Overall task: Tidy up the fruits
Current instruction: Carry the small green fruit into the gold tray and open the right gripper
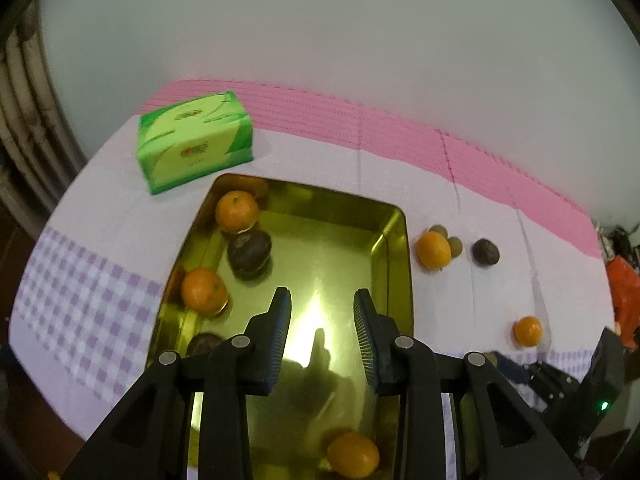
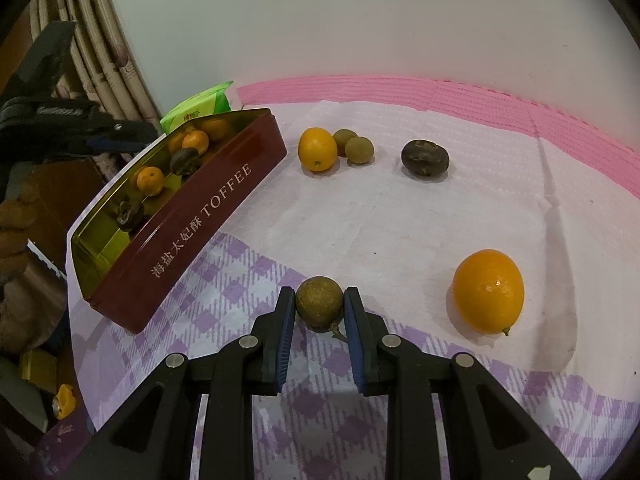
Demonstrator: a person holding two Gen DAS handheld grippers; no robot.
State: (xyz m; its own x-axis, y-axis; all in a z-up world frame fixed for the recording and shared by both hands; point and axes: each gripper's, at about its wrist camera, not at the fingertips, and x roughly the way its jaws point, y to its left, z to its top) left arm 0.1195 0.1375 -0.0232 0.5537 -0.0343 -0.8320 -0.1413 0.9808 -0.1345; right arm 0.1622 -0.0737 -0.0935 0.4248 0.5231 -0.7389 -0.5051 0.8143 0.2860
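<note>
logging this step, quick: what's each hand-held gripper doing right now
Left hand-held gripper: open, nothing between its fingers, over the gold tin.
Right hand-held gripper: shut on a small brown-green fruit.

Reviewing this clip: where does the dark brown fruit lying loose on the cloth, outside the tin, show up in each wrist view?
Left wrist view: the dark brown fruit lies right of centre, beyond the tin's right rim, past an orange fruit.
Right wrist view: it lies upper right of centre, right of the orange fruit and two small green-brown fruits.
Shared landmark: the tin.
</note>
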